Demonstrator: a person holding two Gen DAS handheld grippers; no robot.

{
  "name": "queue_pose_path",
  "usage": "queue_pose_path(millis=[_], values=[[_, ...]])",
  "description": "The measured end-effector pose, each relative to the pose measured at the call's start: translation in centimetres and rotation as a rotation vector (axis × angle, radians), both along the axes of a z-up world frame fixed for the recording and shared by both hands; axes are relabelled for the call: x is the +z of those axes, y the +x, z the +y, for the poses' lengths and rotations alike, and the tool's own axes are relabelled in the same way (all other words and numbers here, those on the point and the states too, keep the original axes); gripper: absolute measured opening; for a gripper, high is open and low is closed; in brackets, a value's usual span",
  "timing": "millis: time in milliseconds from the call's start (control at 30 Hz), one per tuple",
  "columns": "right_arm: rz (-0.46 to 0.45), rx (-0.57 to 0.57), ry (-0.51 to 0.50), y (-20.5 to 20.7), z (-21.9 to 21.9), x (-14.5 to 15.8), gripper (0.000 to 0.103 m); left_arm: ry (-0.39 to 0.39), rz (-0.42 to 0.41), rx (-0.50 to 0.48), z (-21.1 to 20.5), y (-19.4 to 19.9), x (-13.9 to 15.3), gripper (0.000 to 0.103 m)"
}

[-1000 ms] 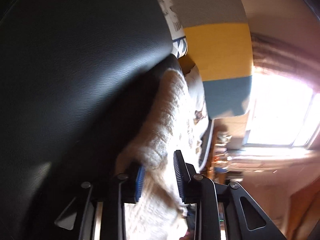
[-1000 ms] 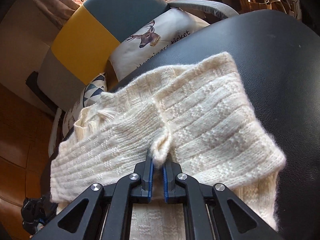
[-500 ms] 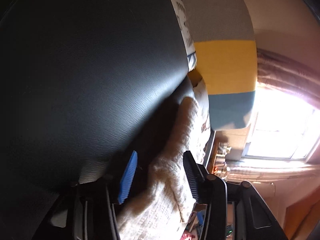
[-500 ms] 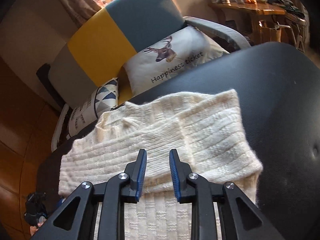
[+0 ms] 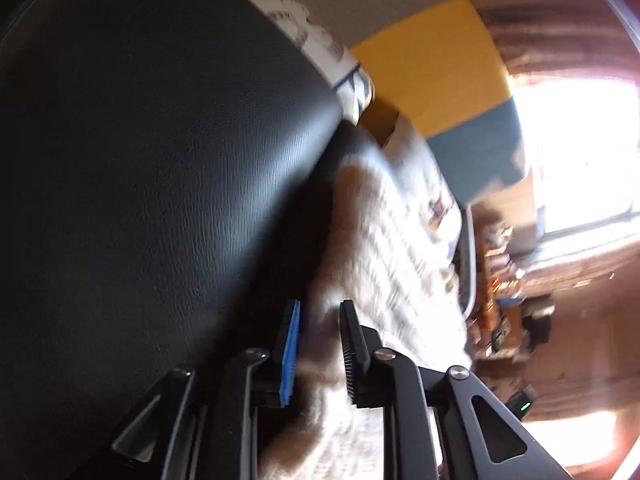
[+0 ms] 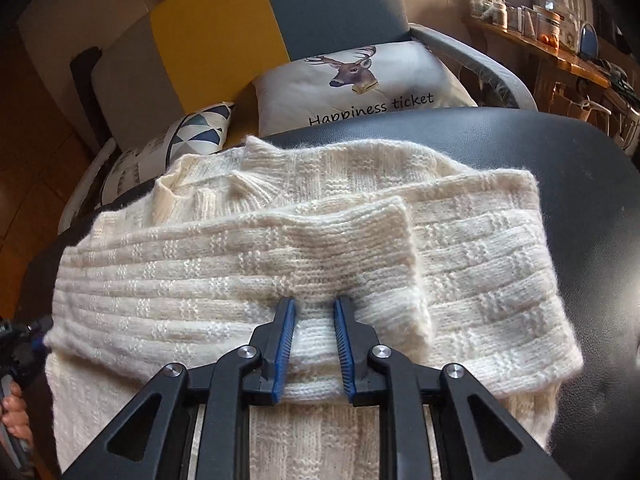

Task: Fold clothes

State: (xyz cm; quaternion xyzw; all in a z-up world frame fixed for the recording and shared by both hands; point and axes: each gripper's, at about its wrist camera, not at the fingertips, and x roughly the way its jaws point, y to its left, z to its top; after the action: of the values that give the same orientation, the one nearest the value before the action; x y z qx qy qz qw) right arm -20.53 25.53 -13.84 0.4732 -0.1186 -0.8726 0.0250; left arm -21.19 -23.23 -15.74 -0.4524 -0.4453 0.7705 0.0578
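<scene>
A cream knitted sweater point(image 6: 320, 248) lies spread on a black leather surface point(image 6: 560, 152), one sleeve folded across its body with the cuff point(image 6: 384, 232) near the middle. My right gripper point(image 6: 315, 308) hovers open just over the sweater's near fold, with nothing pinched. In the left wrist view the sweater point(image 5: 384, 248) is seen edge-on and blurred. My left gripper point(image 5: 319, 320) has its fingers narrowed on the sweater's side edge, and fabric fills the gap. A hand point(image 6: 12, 412) holds that gripper at the far left.
Behind the leather surface stands an armchair point(image 6: 224, 28) with grey, yellow and blue panels. A deer pillow point(image 6: 360, 80) and a triangle-patterned pillow point(image 6: 192, 132) lie on it. A wooden shelf point(image 6: 540, 28) with jars is at the back right. A bright window point(image 5: 580, 152) glares.
My right gripper let go of the pinched sleeve, opened and drew back slightly. My left gripper opened wide, then narrowed on the sweater's edge.
</scene>
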Motion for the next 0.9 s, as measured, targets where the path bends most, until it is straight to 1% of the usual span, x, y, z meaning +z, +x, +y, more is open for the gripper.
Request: queue_pose_path(millis=[67,100,167,267,400,467,500,533,600,633,667,700,767,800,900], values=[[0.000,-0.001,-0.021,0.0,0.2,0.1,0.019,-0.009,0.016,0.017,-1.2,-0.6,0.6,0.035],[-0.002,-0.001,-0.033,0.0,0.2,0.1,0.019,-0.011,0.014,0.016,-1.6,-1.2,0.7,0.038],[-0.006,0.006,-0.049,-0.1,0.2,0.3,0.020,-0.026,-0.005,0.000,-1.7,-3.2,0.8,0.039],[-0.008,0.026,-0.064,-0.2,0.1,0.6,0.020,0.006,-0.017,-0.035,-1.5,-5.8,0.5,0.039],[0.000,0.038,-0.089,0.0,0.3,0.5,0.020,-0.001,-0.015,-0.102,0.8,-10.9,-0.1,0.040],[0.006,0.047,-0.090,0.1,0.3,0.4,0.020,0.015,-0.029,-0.128,1.4,-12.4,-0.7,0.040],[0.009,0.053,-0.089,0.1,0.3,0.4,0.020,0.021,-0.019,-0.147,1.7,-12.8,-0.9,0.040],[0.012,0.058,-0.087,0.1,0.3,0.4,0.020,0.001,-0.007,-0.160,2.0,-13.0,-0.9,0.040],[0.018,0.065,-0.087,0.1,0.3,0.3,0.020,-0.040,0.017,-0.174,2.5,-12.9,-0.2,0.017],[0.021,0.068,-0.081,0.2,0.2,0.3,0.020,-0.063,0.045,-0.165,2.7,-12.3,0.6,0.013],[0.026,0.072,-0.070,0.3,0.1,0.3,0.020,-0.119,0.088,-0.154,3.1,-11.7,1.8,0.013],[0.031,0.075,-0.059,0.4,0.1,0.3,0.019,-0.225,0.095,-0.152,3.8,-11.2,2.4,0.013],[0.045,0.063,-0.032,0.7,-0.3,0.2,0.019,-0.454,0.090,-0.151,5.6,-10.3,3.2,0.013],[0.051,0.058,-0.005,0.8,-0.7,0.2,0.020,-0.514,0.070,-0.161,6.2,-10.4,2.7,0.013],[0.064,0.047,0.064,1.0,-1.7,0.4,0.020,-0.524,0.043,-0.126,5.8,-10.2,2.8,0.014]])
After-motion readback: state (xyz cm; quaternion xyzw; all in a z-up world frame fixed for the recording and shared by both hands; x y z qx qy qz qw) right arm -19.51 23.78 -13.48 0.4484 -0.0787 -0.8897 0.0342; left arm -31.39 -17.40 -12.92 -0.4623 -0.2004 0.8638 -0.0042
